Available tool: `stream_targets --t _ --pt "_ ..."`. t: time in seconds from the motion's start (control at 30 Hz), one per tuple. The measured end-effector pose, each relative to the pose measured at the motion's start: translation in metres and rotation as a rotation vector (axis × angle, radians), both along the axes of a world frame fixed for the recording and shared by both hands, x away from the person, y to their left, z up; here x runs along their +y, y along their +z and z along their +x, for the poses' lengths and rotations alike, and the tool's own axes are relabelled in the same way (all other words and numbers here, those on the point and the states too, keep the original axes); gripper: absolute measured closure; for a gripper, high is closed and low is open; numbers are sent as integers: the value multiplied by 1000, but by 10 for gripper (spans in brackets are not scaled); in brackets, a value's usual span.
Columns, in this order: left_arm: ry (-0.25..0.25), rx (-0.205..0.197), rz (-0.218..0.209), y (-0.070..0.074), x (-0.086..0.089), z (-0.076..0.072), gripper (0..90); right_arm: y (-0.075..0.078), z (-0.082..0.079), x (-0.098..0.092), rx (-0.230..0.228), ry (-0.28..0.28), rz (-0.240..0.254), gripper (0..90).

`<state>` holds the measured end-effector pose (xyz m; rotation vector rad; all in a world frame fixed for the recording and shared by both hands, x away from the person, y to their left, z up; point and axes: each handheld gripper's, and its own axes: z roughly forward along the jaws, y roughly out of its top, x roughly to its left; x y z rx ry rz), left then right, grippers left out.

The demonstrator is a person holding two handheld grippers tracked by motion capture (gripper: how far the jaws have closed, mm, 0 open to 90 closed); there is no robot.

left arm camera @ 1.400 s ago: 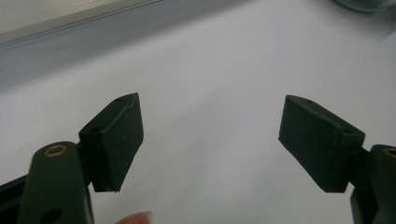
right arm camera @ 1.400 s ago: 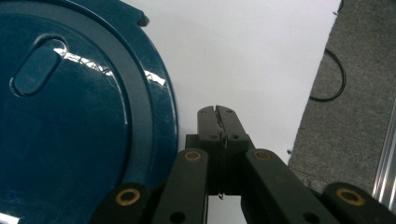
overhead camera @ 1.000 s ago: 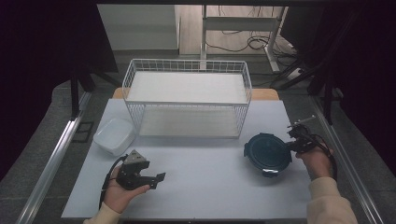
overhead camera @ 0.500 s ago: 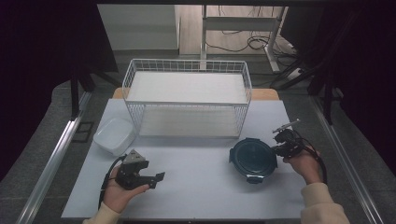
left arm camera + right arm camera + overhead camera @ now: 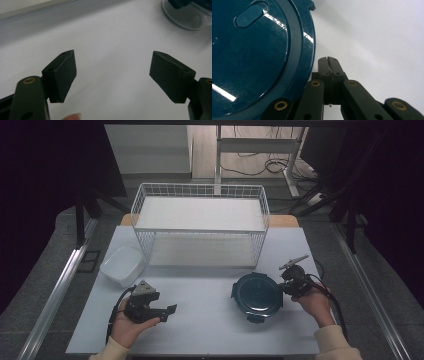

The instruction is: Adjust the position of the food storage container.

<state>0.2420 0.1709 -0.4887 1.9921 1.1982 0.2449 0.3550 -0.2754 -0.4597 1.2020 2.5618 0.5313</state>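
Right hand-held gripper (image 5: 289, 281): jaws closed on nothing, nudging the lid's 3 o'clock edge.
Left hand-held gripper (image 5: 162, 309): gaping, idling.
Lid (image 5: 257, 294): lying flat on the bench (image 5: 210, 320), at 6 o'clock of the basket (image 5: 200, 227).

Left gripper (image 5: 167, 310): black body with a grey three-cornered plate on top and a black cable looping at lower left of the high view; in its own view, two matte black blocky pads (image 5: 62, 72) with small screw holes, brass-ringed pivots at the bottom corners. Right gripper (image 5: 286, 282): black, grey plate sticking up, black cable trailing lower right; black link bars with brass pivot rings in its own view. Cream sleeves (image 5: 332, 345) on both forearms at the bottom edge
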Motion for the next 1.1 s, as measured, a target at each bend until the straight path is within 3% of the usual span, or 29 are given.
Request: stream_targets --t 0.33,0.57,0.8,0.87,1.1 --pt "-1 1 3 -1 -1 1 210 -3 -8 26 9 58 43 898" --pt "-2 1 3 0 -1 1 210 -4 -8 42 0 89 36 898" --pt "-2 1 2 0 0 1 211 -6 -8 62 0 128 50 898" --pt "-1 0 1 0 0 1 210 -8 -9 69 5 138 78 897" --pt "-2 1 2 0 0 1 210 -8 -10 83 0 158 74 898"
